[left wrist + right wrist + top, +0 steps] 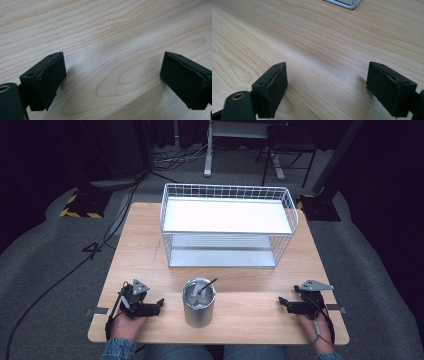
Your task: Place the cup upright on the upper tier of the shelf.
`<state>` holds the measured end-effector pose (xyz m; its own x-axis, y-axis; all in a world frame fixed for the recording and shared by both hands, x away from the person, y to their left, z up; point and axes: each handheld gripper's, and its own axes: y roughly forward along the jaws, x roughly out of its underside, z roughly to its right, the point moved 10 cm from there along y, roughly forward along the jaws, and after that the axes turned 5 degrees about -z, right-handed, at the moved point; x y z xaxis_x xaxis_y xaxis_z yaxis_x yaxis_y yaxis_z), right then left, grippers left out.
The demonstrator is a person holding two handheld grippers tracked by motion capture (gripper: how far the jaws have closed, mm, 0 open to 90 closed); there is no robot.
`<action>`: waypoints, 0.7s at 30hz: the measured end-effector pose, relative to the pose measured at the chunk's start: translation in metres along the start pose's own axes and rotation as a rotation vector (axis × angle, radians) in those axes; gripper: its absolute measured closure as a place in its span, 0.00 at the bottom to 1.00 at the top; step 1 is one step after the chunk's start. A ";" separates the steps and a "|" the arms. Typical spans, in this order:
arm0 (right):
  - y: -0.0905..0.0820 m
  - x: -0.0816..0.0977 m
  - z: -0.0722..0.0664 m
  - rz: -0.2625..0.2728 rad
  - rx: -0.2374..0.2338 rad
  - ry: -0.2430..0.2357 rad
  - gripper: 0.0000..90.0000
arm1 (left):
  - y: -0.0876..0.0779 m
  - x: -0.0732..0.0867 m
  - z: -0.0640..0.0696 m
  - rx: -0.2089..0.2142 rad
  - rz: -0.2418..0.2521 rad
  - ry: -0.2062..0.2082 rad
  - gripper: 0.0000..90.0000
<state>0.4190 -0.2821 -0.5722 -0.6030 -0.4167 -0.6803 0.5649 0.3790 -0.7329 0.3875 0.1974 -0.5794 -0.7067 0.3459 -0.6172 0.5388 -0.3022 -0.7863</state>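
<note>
A steel tumbler (199, 303) with a lid and a dark straw stands near the front middle of the wooden table (145, 245). Behind it sits a white wire two-level rack (227, 226). My left gripper (159, 305) rests on the table left of the tumbler, pointing toward it, open with nothing between its jaws (112, 75). My right gripper (282, 303) rests at the front right, pointing left toward the tumbler, also open and empty (327, 85). Both are well apart from the tumbler.
The rack's silver base corner (347, 3) shows at the top of the right gripper view. Bare wood lies between each gripper and the tumbler. Cables and stand legs (207, 155) cover the dark floor beyond the table.
</note>
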 end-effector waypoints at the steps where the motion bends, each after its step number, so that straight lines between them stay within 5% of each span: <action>1: 0.000 0.000 0.000 0.000 0.000 0.000 0.20 | 0.000 0.000 0.000 0.000 0.000 -0.001 0.08; 6: 0.000 0.000 0.000 0.000 0.005 -0.004 0.20 | -0.001 0.001 -0.001 -0.031 -0.006 -0.010 0.01; 12: 0.000 0.000 0.000 0.000 0.002 0.001 0.19 | -0.020 -0.012 0.012 -0.007 0.044 0.039 0.01; 21: 0.000 0.000 0.000 0.000 0.003 0.002 0.19 | -0.052 -0.024 0.026 0.058 0.131 0.033 0.01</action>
<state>0.4193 -0.2823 -0.5722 -0.6042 -0.4153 -0.6801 0.5666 0.3761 -0.7331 0.3641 0.1816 -0.5226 -0.6162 0.3284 -0.7159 0.5977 -0.3970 -0.6966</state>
